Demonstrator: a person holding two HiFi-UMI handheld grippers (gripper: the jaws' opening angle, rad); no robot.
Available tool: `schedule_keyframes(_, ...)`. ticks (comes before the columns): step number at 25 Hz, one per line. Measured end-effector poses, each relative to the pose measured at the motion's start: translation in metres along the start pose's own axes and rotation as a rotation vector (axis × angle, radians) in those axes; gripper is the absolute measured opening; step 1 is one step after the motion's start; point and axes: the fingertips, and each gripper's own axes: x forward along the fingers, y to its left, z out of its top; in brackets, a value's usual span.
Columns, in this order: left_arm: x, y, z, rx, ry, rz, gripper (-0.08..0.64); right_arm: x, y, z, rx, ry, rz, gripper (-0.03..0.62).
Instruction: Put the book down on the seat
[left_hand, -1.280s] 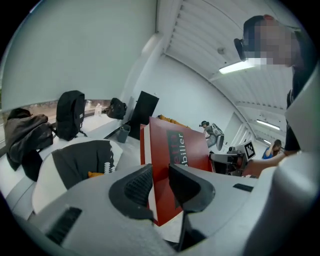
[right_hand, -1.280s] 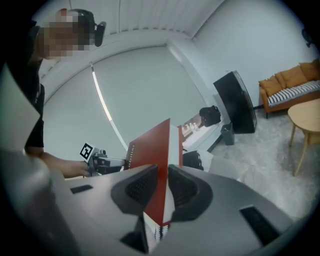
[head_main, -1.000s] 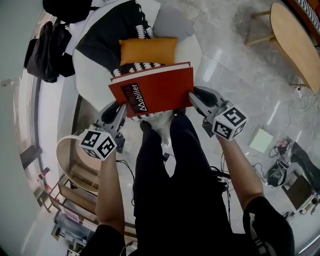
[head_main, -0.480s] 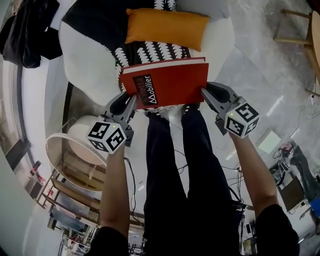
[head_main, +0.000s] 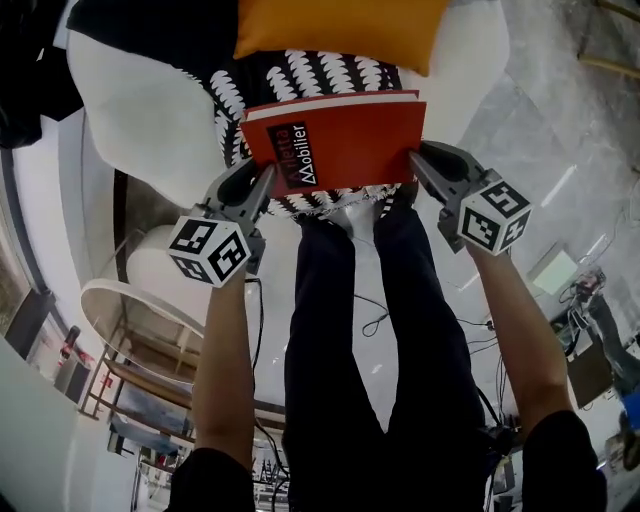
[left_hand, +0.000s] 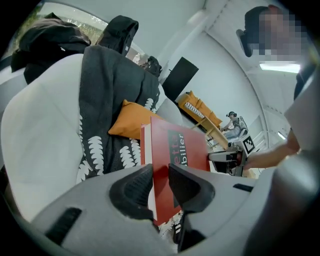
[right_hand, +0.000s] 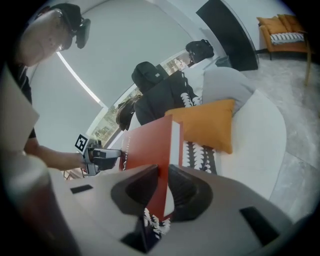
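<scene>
1. Left gripper (head_main: 262, 180), at the lower left of the book in the head view, is clamped on the near left edge of the red book (head_main: 340, 140). Its own view shows both pads pressed against the covers.
2. Right gripper (head_main: 420, 162) pinches the book's right edge the same way, and its jaws have just been closing a little tighter on it.
3. Held between the two, the book lies nearly flat with its title up in the upper middle of the frame. It sits over the black-and-white patterned throw (head_main: 330, 78) draped on the white seat (head_main: 130, 110), just below the orange cushion (head_main: 340, 25).
4. Over the last second both grippers and the book have come down toward the seat. The cushion and throw were small and far off a second ago. Now they fill the top of the head view, with the cushion cut by the upper edge.
5. That puts the lowering well along, but the book looks carried rather than resting, since both grips are still tight. What seems left is to settle it onto the throw and then let go
</scene>
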Motion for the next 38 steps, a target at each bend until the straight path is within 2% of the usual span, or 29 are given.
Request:
schedule_keyframes(9, 0.049, 0.028, -0.03, 0.008, 0.071, -0.014, 0.107, 0.036, -0.05, -0.021, 0.03, -0.011, -0.039, 0.074)
schedule_keyframes(18, 0.086, 0.055, -0.052, -0.022, 0.12, -0.011, 0.101, 0.071, -0.087, -0.04, 0.049, 0.02, -0.078, 0.074)
schedule_keyframes(26, 0.099, 0.063, -0.058, -0.033, 0.111, -0.001, 0.101, 0.078, -0.098, -0.052, 0.04, 0.028, -0.102, 0.074)
schedule_keyframes(38, 0.121, 0.081, -0.073, -0.089, 0.122, 0.043, 0.101, 0.093, -0.112, -0.064, 0.061, 0.021, -0.123, 0.074)
